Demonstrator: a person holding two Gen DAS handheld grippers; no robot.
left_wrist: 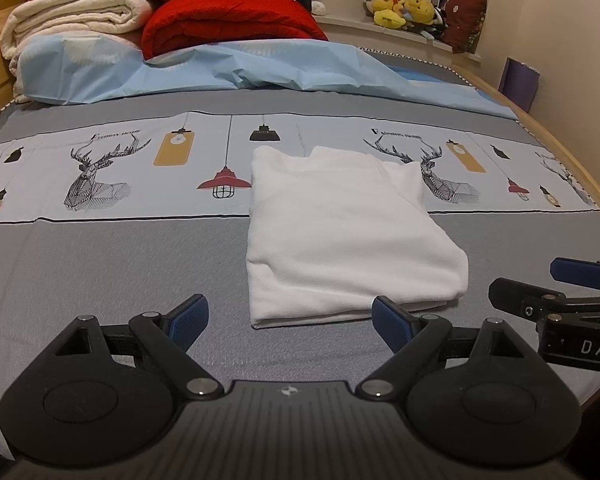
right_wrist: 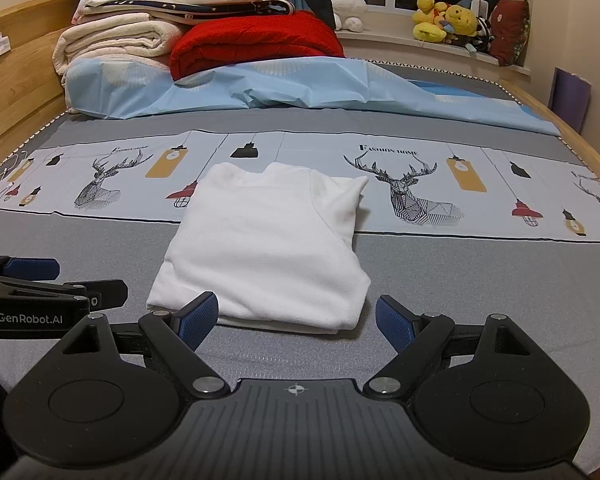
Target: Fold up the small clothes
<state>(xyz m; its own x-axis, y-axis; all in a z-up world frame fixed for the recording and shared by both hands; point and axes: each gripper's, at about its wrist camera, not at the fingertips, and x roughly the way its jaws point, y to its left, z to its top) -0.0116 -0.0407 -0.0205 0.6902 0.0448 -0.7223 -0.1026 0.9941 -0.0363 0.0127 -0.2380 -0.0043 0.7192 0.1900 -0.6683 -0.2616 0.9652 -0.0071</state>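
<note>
Folded white garment (left_wrist: 348, 236) flat on the bed sheet (left_wrist: 100, 264), far edge over the printed band of deer and lamps, near edge on plain grey. Left gripper (left_wrist: 290, 322) just short of that near edge, jaws wide apart, nothing between them. Right gripper (right_wrist: 296, 322) likewise at the near edge, jaws spread wide and empty, left pad (right_wrist: 198, 320) in front of the cloth's corner, contact unclear. Red blanket (right_wrist: 256, 42) and folded cream blankets (right_wrist: 116, 42) stacked at the far end.
</note>
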